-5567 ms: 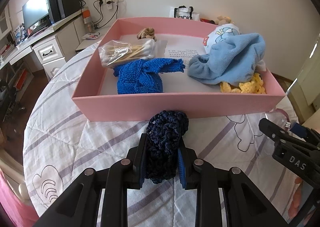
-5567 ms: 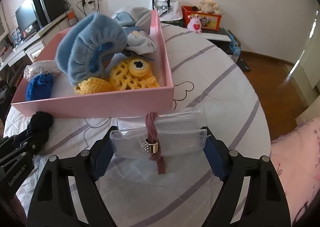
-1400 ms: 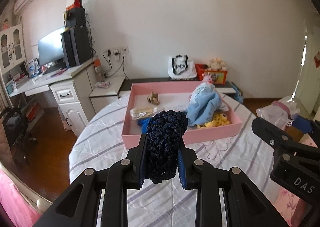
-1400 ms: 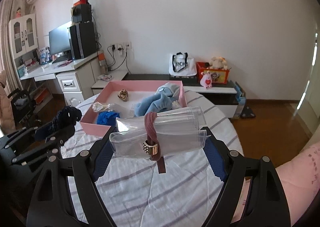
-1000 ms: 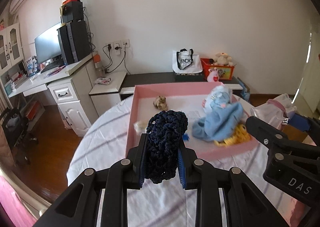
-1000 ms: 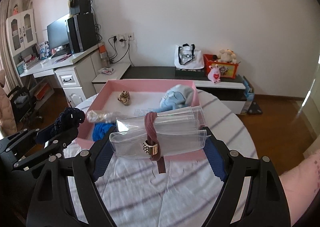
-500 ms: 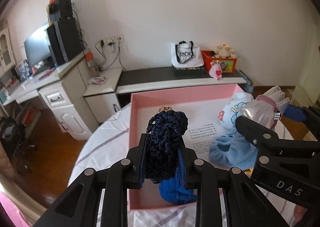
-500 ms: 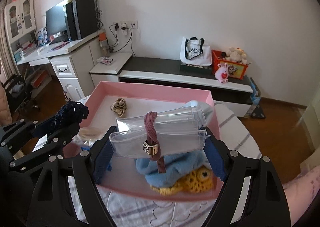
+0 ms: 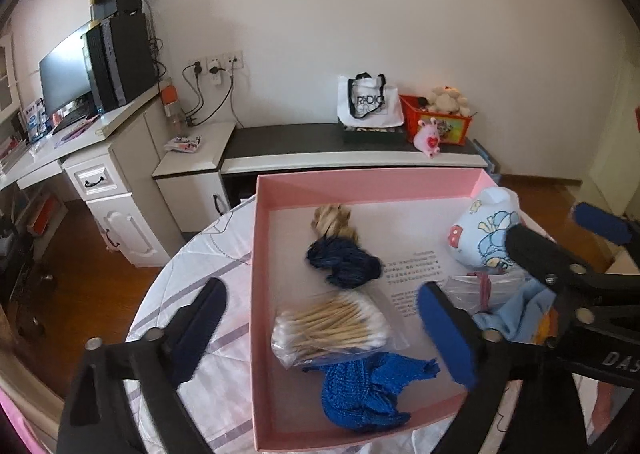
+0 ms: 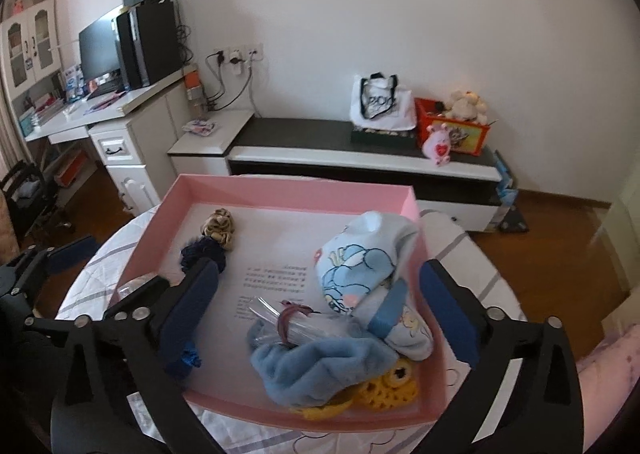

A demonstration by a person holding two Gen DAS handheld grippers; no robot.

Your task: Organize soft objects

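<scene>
1. Both tools are over the pink box (image 9: 400, 183), and both sets of jaws are spreading apart right now with nothing pressed between the pads.
2. The left gripper (image 9: 320, 330) hangs over the box's left half; the dark navy knitted scrunchie (image 9: 344, 264) lies loose on the box floor, touching a tan scrunchie (image 9: 334, 218) at its 12 o'clock, with the bag of cotton swabs (image 9: 332, 330) at its 6 o'clock.
3. The right gripper (image 10: 316, 314) is wide too; the rolled clear plastic bag (image 10: 304, 324), cinched by a mauve hair band (image 10: 286, 320), rests between the pads without being touched, leaning on the light blue fleece (image 10: 320, 368).
4. Handling, as I read it: the navy scrunchie is light, springy and squashy, with no breakage worry; pinch across its thick middle, because an edge loop would just stretch.
5. The plastic roll looks slick and crushable. Take it at the band, where it is bunched tightest, or it may slide out.
6. The printed baby hat (image 10: 358, 264) sits at 1 o'clock from the roll: soft and floppy, best pinched at a fold.
</scene>
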